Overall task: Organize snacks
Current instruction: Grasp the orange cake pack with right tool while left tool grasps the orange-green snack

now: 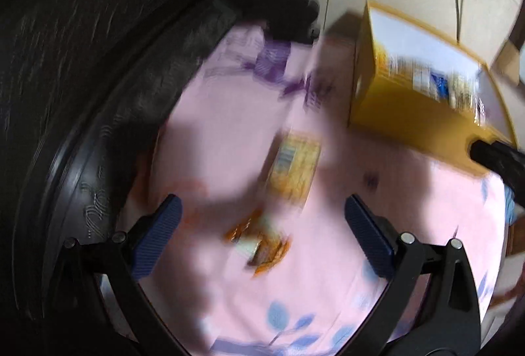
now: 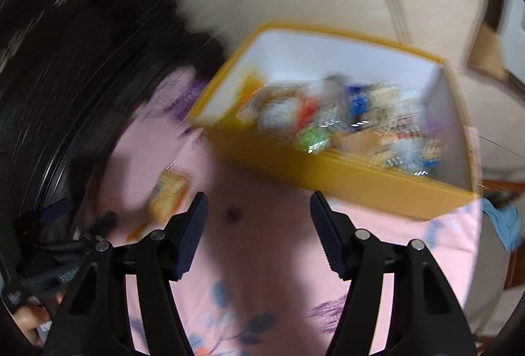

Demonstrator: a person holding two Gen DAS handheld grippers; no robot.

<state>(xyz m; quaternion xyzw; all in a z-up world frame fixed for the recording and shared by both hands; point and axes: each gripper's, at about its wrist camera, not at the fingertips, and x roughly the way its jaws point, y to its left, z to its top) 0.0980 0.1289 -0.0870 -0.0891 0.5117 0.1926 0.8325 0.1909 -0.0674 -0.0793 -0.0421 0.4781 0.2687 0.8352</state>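
Yellow box [image 2: 344,182] (white inside) on pink cloth [image 2: 262,241] with blue leaves

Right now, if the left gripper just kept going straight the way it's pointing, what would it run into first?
Probably the small orange snack packet lying on the pink cloth, which sits between the open left gripper fingers. The picture is blurred and depth is unclear, so it may meet bare cloth beside it.

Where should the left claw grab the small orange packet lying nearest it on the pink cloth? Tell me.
Come straight down on the small orange packet and pinch across its narrow middle. It lies flat and alone on the pink cloth, directly between the open left claw. Blur hides its exact edges.
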